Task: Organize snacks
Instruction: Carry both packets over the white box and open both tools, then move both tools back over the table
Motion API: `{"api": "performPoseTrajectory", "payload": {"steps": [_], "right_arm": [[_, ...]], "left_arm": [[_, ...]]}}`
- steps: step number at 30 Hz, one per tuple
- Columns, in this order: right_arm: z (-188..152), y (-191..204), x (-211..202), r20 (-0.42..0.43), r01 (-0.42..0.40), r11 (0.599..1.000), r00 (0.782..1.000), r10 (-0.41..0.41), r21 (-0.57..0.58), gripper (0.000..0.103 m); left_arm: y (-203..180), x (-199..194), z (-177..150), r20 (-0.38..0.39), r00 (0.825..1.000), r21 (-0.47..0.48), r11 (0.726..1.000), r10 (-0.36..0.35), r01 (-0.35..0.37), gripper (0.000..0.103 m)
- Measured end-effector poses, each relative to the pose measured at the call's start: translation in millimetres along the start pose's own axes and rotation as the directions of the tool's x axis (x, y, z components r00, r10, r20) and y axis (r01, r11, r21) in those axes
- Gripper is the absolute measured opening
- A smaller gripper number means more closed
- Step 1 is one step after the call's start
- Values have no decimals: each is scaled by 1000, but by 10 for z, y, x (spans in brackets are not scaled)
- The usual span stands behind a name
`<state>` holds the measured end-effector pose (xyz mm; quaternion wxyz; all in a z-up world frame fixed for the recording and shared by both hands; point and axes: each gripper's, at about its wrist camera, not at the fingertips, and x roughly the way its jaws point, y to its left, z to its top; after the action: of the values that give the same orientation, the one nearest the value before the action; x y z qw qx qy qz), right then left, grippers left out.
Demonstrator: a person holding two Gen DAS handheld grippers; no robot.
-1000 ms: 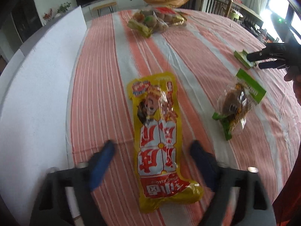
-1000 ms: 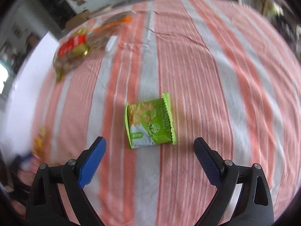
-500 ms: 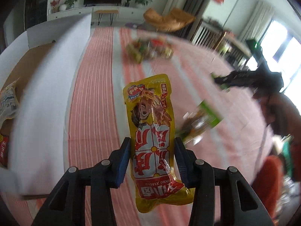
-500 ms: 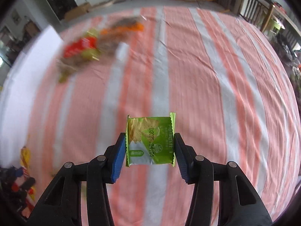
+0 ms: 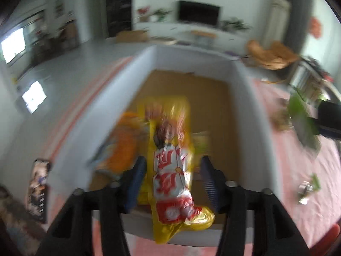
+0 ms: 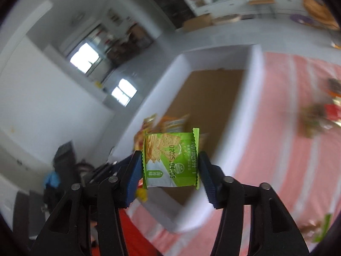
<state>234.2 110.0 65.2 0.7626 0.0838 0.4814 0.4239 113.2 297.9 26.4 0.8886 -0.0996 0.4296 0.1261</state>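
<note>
My left gripper (image 5: 172,176) is shut on a long yellow and red snack packet (image 5: 171,160) and holds it over the open white box (image 5: 245,81) with a brown cardboard floor. An orange packet (image 5: 121,147) lies inside the box at the left. My right gripper (image 6: 170,170) is shut on a small green cracker packet (image 6: 171,159) and holds it in the air near the box's (image 6: 253,64) near corner. The right gripper and its green packet also show at the right edge of the left wrist view (image 5: 304,121).
The table has a red and white striped cloth (image 6: 287,149). A pile of mixed snacks (image 6: 321,117) lies on it at the right, and a small green-wrapped snack (image 5: 309,185) lies to the right of the box. Packets (image 6: 168,123) lie in the box.
Both grippers have lifted their packets off the table and swung left to the white box. The view is blurred by the motion.
</note>
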Motion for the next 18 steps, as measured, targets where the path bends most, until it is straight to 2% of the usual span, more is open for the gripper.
{"api": "performPoseTrajectory", "payload": {"steps": [1,2,5,7,9,10,12,13,15,16,18], "right_arm": [[-9,61,117,-14,-9,1000,1000,9,-2,78],[-33,90,189,-19,-21,1000,1000,21,3,80],[-147,16,178,16,-15,1000,1000,14,12,80],[-252,-123,40,60,53,998,997,-52,-20,80],[-418,-351,-162,102,172,983,981,-165,-65,80],[-529,-510,-261,121,240,967,966,-229,-82,80],[-776,-877,-472,143,369,925,924,-355,-89,80],[-956,-1151,-604,150,450,890,887,-436,-78,80],[-1212,-1554,-823,139,554,832,827,-544,-40,80],[-1360,-1789,-953,122,604,797,791,-599,-7,80],[-1672,-2280,-1256,74,689,719,715,-695,93,80]], "left_arm": [[111,9,-25,-7,1000,-30,999,19,-19,79],[166,-16,-56,2,1000,-49,999,21,-21,84],[203,-163,-174,67,998,-93,996,-2,8,88],[91,-245,-220,92,995,-101,993,-49,58,88],[-145,-384,-331,109,984,-69,986,-142,150,88],[-260,-487,-385,114,975,-43,980,-189,195,88],[-623,-648,-534,112,950,40,956,-292,289,88],[-748,-674,-540,108,939,72,945,-325,319,89],[-1161,-806,-664,86,911,157,909,-403,387,96],[-1394,-857,-777,63,892,203,881,-447,427,98],[-1712,-826,-888,11,867,251,841,-498,480,99]]}}
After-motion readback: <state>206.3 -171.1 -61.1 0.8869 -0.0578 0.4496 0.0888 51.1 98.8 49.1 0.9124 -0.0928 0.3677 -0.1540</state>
